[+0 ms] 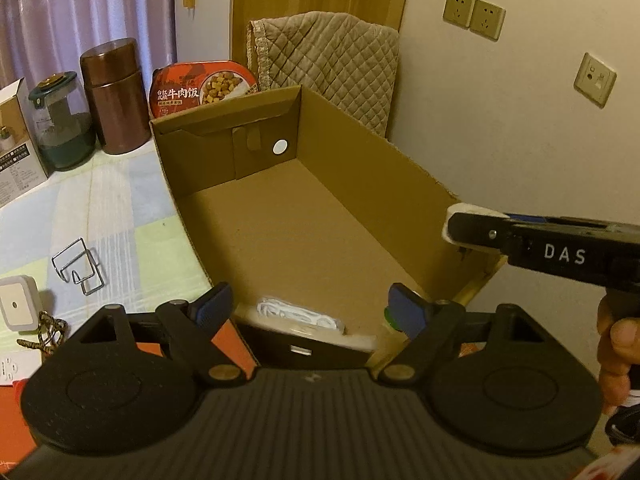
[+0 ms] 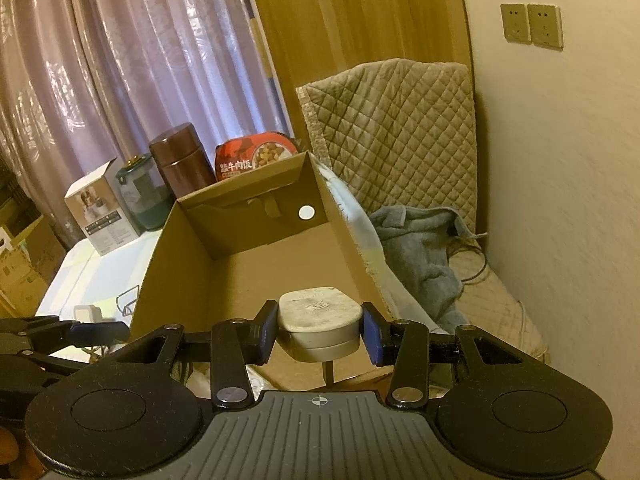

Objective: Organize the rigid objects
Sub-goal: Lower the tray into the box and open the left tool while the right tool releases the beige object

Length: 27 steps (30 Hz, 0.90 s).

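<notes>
The open cardboard box (image 2: 256,264) fills the surface's middle, evidently the collecting bin. The right gripper (image 2: 320,330) hangs over its 6 o'clock end, jaws closed on a white puck-shaped case (image 2: 320,320) (seemingly poised for dropping in). The left gripper (image 1: 310,312), jaws spread and empty, hovers above white earphones (image 1: 298,314) already inside.

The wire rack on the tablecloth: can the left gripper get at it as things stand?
Probably yes. The left gripper is open and holds nothing, and the wire rack lies uncovered on the tablecloth, left of the cardboard box, with nothing between them.
</notes>
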### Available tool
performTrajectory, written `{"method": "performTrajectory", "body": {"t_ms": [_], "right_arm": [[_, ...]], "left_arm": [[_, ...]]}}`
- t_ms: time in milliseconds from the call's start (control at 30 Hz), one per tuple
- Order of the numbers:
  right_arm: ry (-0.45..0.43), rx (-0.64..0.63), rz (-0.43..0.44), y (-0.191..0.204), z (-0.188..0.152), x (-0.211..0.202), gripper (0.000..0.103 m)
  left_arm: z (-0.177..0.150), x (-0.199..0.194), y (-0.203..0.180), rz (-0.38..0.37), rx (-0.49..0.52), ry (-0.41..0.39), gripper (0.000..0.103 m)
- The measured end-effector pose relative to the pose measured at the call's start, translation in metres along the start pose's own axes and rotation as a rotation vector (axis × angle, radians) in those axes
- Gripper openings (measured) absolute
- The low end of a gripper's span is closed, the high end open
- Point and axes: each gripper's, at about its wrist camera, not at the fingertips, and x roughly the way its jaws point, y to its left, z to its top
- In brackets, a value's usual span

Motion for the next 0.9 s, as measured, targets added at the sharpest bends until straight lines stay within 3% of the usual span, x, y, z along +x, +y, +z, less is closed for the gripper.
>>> {"method": "performTrajectory", "body": {"t_ms": [567, 900], "right_arm": [[0.01, -0.057, 0.016, 0.016, -0.005, 0.002, 0.041], [0.029, -0.097, 0.032, 0.025, -0.008, 0.011, 0.041]], "left_arm": [[-0.009, -0.046, 0.035, 0.065, -0.067, -0.083, 0.082], [-0.019, -0.054, 0.045, 0.078, -0.093, -0.081, 0.082]]}}
